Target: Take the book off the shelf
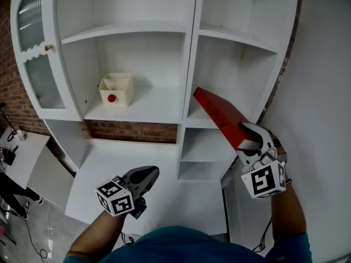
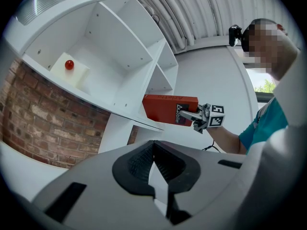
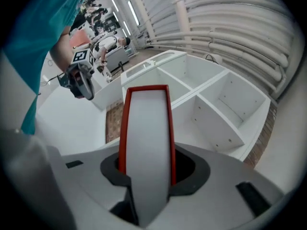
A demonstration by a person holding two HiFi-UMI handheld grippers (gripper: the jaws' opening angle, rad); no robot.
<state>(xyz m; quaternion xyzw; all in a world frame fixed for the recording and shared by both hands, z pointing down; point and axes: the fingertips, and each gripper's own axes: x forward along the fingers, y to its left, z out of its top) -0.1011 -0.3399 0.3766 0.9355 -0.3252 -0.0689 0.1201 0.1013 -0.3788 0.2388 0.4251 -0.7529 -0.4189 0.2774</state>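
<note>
Gripping the red book (image 1: 220,115) by its near end, your right gripper (image 1: 250,137) presses its jaws on both covers; the book slants away toward 11 o'clock, its far end at the right bay of the shelf (image 1: 142,107). Your left gripper (image 1: 151,174), at 8 o'clock, is closed and empty.

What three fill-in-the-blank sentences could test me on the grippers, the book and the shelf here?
The right gripper is shut on a ___ book.
The left gripper holds ___.
In the head view, the cream box stands on the white shelf, to the ___ of the book.
Missing words: red; nothing; left.
</note>
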